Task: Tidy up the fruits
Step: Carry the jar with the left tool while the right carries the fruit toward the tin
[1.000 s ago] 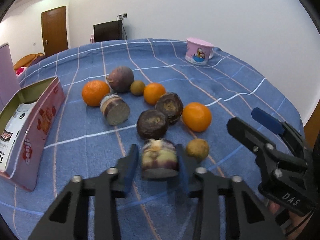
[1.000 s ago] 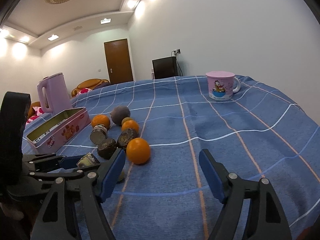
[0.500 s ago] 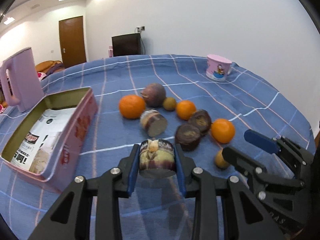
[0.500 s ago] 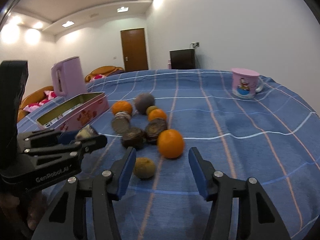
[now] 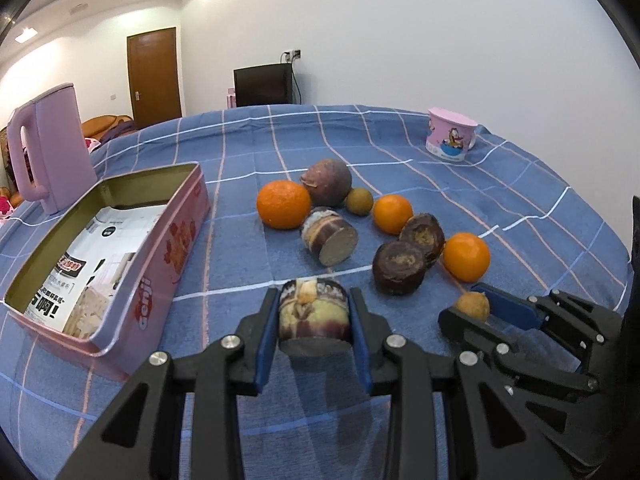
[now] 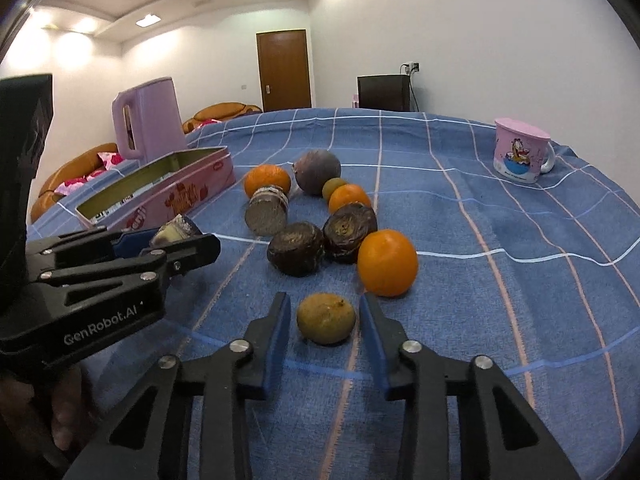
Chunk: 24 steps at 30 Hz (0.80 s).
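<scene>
Clamped on a cut cane piece [image 5: 314, 316], our left claw [image 5: 314, 330] hangs beside the tin [image 5: 176, 240]. Our right claw [image 6: 325, 326], jaws just closing, brackets a small brown fruit [image 6: 326, 319], pad contact unclear. We see no fruit boxed yet; oranges [image 5: 283, 204] and dark fruits [image 5: 399, 267] remain.

We see a matt woven blue checked tablecloth [image 5: 400, 152] under everything, and at nine o'clock on it a glossy pink metal tin [image 5: 176, 248] lined with printed paper [image 5: 92, 256]. The oranges [image 5: 283, 204] look dimpled and slightly shiny; the dark water chestnuts [image 5: 399, 267] look rough and dull. The kettle [image 5: 52, 148] and mug [image 5: 450, 140] look like smooth pink plastic.
</scene>
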{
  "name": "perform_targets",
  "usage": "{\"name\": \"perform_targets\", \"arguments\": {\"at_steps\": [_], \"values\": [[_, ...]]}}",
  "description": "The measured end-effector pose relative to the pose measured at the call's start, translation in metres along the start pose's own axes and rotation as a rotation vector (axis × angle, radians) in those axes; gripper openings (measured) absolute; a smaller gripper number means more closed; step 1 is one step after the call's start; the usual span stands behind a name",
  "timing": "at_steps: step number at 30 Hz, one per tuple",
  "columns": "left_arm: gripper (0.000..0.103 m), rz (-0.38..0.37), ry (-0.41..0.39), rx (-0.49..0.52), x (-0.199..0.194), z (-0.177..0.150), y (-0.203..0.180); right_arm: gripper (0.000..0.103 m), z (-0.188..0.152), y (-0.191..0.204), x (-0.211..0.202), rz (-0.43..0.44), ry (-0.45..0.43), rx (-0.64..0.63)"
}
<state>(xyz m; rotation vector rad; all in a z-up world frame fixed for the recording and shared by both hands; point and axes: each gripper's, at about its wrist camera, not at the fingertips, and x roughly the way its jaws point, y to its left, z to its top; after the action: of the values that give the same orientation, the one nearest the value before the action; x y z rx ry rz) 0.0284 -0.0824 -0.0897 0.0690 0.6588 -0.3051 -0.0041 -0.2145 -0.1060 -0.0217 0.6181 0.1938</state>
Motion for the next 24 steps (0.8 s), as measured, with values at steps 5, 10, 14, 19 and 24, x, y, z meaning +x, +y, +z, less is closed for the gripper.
{"name": "perform_targets", "arguments": {"at_steps": [5, 10, 14, 19, 24], "values": [[0.035, 0.003, -0.011, -0.001, -0.002, 0.000, 0.000, 0.030, -0.001, -0.001, -0.001, 0.004, -0.007, 0.002], [0.035, 0.001, -0.030, 0.000, -0.006, 0.000, 0.000, 0.030, -0.001, 0.000, -0.003, 0.007, -0.022, 0.000], [0.035, 0.002, -0.037, 0.000, -0.007, 0.001, 0.000, 0.030, 0.000, 0.001, -0.007, 0.011, -0.040, 0.000], [0.035, 0.011, -0.055, 0.003, -0.012, 0.001, 0.000, 0.030, 0.002, 0.003, -0.012, 0.013, -0.063, -0.002], [0.035, 0.027, -0.079, 0.006, -0.016, 0.003, 0.001, 0.030, 0.003, 0.005, -0.015, 0.016, -0.079, -0.003]]}}
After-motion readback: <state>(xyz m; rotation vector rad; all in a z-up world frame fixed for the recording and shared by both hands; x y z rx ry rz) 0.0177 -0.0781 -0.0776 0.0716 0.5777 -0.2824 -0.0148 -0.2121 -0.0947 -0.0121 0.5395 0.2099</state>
